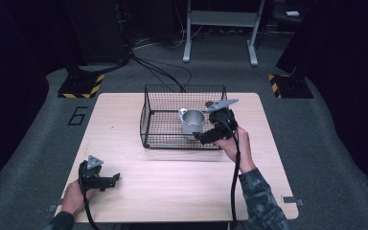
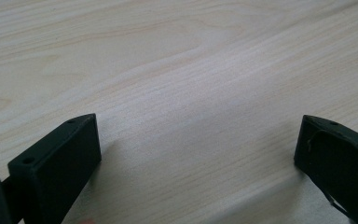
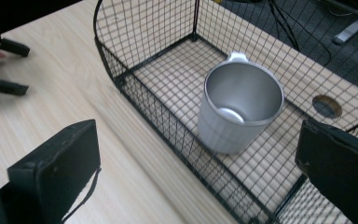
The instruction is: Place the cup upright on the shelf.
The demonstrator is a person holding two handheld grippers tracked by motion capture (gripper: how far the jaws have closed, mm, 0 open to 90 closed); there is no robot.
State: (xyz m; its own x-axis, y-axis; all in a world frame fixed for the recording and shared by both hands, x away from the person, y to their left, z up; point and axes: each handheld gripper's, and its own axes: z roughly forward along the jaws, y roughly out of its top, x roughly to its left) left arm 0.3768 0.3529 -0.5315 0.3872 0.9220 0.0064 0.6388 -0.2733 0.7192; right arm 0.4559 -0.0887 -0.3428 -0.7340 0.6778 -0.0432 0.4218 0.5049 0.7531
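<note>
A silver metal mug [image 1: 193, 122] [image 3: 239, 110] stands upright and empty inside a black wire basket [image 1: 159, 115] [image 3: 135, 77] at the table's far middle. My right gripper [image 1: 204, 137] [image 3: 198, 163] hovers at the basket's front right corner, just above its rim, open with nothing between its jaws. The mug sits a little beyond and below it. My left gripper [image 1: 116, 178] [image 2: 198, 154] rests low over the bare wood near the front left of the table, open and holding nothing. The right gripper view also catches the left gripper's black fingers [image 3: 11, 87] far off at the upper left.
The light wooden table [image 1: 124, 158] has a round hole [image 3: 327, 106] behind the basket. Cables [image 1: 163, 72] run across the grey floor beyond the table, near a white frame [image 1: 220, 28]. Yellow-black striped bases [image 1: 81, 86] stand at both far corners.
</note>
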